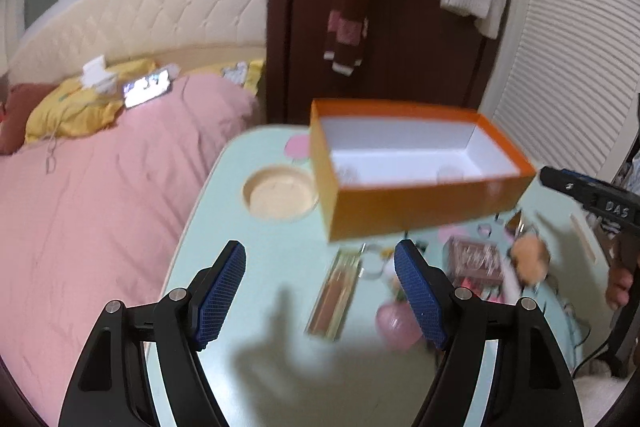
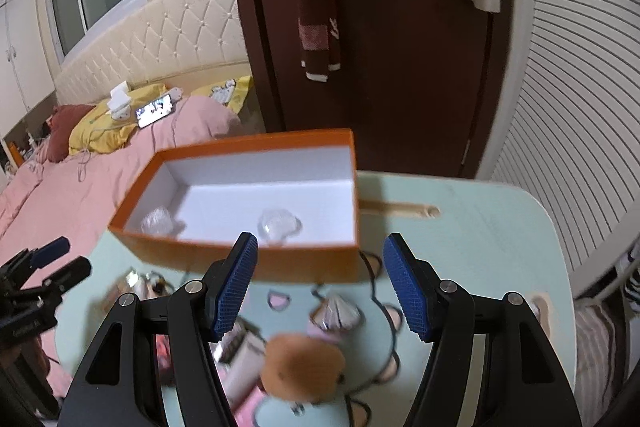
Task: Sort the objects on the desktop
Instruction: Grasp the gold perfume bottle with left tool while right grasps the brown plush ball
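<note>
My L gripper (image 1: pixel 320 291) was released, jaws apart w/ nothing between the blue pads, above the mint-green table (image 1: pixel 256 247). My R gripper (image 2: pixel 320 283) was likewise released, empty, jaws spread. No earlier view, so no jaw motion noted.

Orange box (image 2: pixel 248 259), white inside, sat on the table's far part, open top. Inside it: 2 clear crinkly items (image 2: pixel 278 223), one near the L end, one mid, close to the front wall.

Unsorted items lay on the table just in front of the box: fuzzy tan ball (image 2: pixel 300 367), long gold-brown case (image 1: pixel 336 295), pink round obj (image 1: pixel 396 323), clear case of clips (image 1: pixel 476 259). Details blurred.

Pink bedding (image 1: pixel 100 207) lay L of the table.
</note>
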The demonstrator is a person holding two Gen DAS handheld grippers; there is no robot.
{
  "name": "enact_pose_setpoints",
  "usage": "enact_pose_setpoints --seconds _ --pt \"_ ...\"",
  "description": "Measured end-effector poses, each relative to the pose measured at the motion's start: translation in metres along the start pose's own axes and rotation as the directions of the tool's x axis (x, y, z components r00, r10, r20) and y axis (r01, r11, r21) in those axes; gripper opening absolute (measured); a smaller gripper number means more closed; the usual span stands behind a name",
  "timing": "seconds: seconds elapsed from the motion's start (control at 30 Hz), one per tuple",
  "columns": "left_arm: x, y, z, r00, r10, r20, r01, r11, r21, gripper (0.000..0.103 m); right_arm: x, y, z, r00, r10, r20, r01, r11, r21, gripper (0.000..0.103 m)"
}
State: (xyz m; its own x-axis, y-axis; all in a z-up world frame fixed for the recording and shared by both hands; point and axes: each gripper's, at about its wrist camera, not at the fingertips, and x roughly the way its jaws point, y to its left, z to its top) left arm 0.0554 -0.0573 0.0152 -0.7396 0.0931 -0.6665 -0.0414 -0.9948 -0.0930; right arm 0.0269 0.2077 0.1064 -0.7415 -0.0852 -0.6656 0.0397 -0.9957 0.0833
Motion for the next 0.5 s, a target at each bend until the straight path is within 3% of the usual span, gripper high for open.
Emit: enact_pose_setpoints --seconds 0.07,0.2,0.47,0.5 --pt "0.006 0.001 -0.01 1.0 -0.004 -0.02 0.004 1.0 -0.01 0.073 -0.002 -0.004 -0.011 1.0 -0.01 -0.013 0.01 1.0 -0.001 0.066" --pt "0.017 0.0 -0.024 0.999 0.003 -0.041 -0.002 1.0 0.008 0.058 -0.004 -0.013 -0.033 0.999 -0.007 -0.042 0.008 1.0 0.022 0.066" --pt "0.038 -0.01 -0.014 0.999 -0.012 -0.048 0.016 0.996 0.086 0.056 -0.008 -0.02 -0.053 0.999 0.008 -0.037 -0.007 1.0 0.021 0.066" --pt "0.043 -0.01 -0.013 0.998 -0.015 -0.058 0.021 0.996 0.09 0.05 -0.008 -0.021 -0.054 0.999 0.01 -0.039 -0.009 1.0 0.023 0.066"
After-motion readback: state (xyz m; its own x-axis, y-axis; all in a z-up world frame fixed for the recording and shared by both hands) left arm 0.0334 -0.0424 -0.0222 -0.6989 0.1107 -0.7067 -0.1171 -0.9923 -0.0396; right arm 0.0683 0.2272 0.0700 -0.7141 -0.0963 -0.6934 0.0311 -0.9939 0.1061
